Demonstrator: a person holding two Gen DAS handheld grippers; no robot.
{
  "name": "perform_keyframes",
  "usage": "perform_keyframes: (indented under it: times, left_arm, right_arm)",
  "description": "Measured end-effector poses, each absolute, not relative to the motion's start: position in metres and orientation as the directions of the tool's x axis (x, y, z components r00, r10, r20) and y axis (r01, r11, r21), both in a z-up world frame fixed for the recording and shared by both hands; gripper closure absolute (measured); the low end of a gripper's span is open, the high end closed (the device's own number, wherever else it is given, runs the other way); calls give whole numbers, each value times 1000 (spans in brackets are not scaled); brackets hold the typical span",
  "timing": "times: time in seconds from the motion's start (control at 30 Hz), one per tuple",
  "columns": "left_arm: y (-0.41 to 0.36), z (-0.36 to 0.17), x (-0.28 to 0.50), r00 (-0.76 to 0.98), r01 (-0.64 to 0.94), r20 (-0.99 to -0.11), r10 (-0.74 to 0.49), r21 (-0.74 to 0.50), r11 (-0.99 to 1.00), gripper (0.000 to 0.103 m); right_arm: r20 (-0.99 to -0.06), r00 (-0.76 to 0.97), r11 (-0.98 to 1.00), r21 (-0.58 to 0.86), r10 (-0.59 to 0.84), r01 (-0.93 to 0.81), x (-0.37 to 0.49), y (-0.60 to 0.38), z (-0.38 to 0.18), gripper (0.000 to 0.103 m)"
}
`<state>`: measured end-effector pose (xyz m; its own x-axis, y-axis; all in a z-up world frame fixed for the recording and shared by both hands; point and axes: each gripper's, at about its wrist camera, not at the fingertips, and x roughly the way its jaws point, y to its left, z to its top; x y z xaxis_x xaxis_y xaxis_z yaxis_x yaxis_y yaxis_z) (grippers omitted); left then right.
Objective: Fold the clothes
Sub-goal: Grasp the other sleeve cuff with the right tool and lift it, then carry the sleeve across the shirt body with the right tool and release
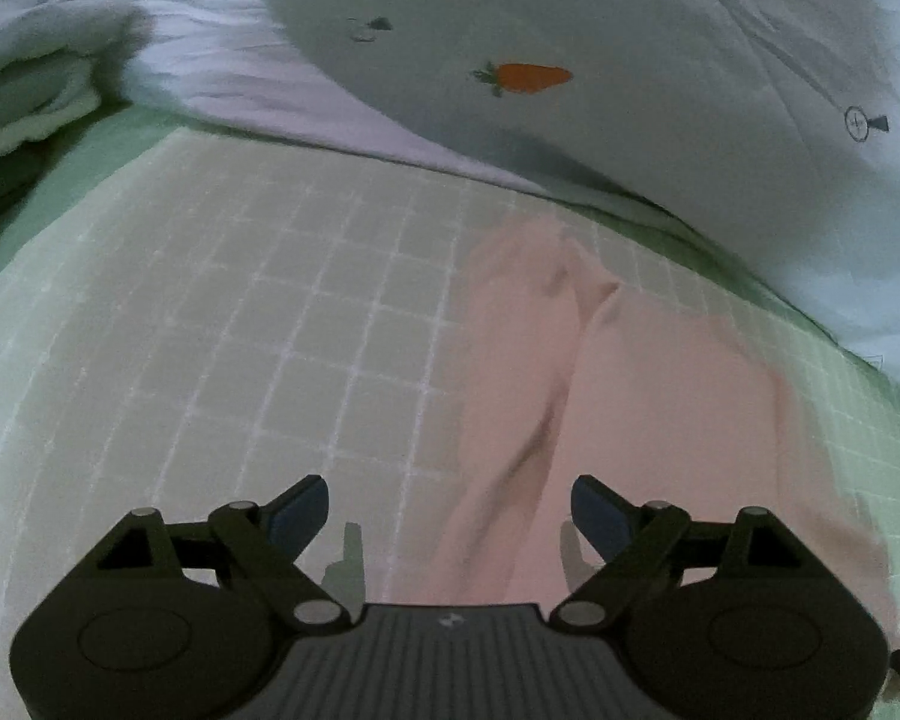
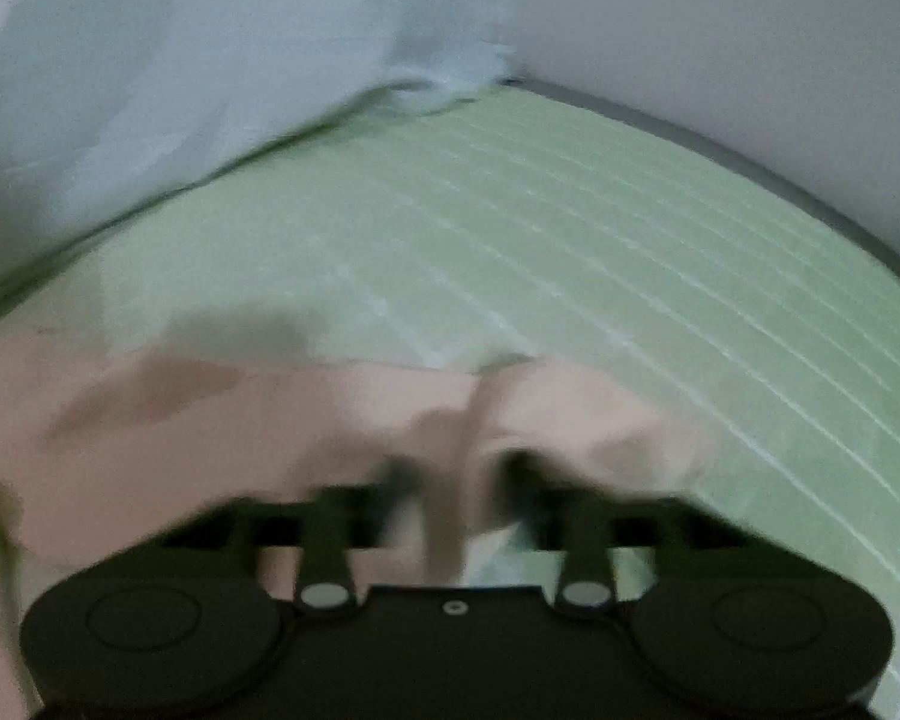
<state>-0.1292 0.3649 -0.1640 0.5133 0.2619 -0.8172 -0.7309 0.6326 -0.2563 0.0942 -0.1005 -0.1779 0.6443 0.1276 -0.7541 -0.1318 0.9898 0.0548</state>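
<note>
The pink cloth (image 1: 618, 396) lies on the green bed (image 1: 210, 312), running away from the wide-open, empty left tongs (image 1: 450, 516), while the right tongs (image 2: 456, 474) pinch its near edge.

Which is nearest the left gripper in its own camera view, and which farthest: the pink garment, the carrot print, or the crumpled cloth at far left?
From the left gripper:
1. Pink garment, right under the open jaws, on the green mat.
2. Crumpled cloth, far left, past the mat.
3. Carrot print, top centre, on the white quilt.
</note>
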Motion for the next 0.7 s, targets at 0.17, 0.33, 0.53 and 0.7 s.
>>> perform_keyframes:
  times: [0.17,0.33,0.53,0.7]
  left_arm:
    - [362,-149,-152,525,-738,-803,282,-264,621,15]
    - [359,-142,-158,542,-739,-794,275,-295,605,15]
    - [337,-134,-155,562,-695,-791,244,-290,658,15]
    - [313,-140,-132,564,-626,-804,189,-267,733,15]
  right_arm:
    - [-675,670,895,-34,308,-446,71,-24,-149,92]
    - [-644,472,675,93,602,-732,22,71,-134,91]
    - [-701,362,626,153,614,-765,-12,107,-145,20]
    - [-693,444,738,190,568,-647,-6,69,-133,5]
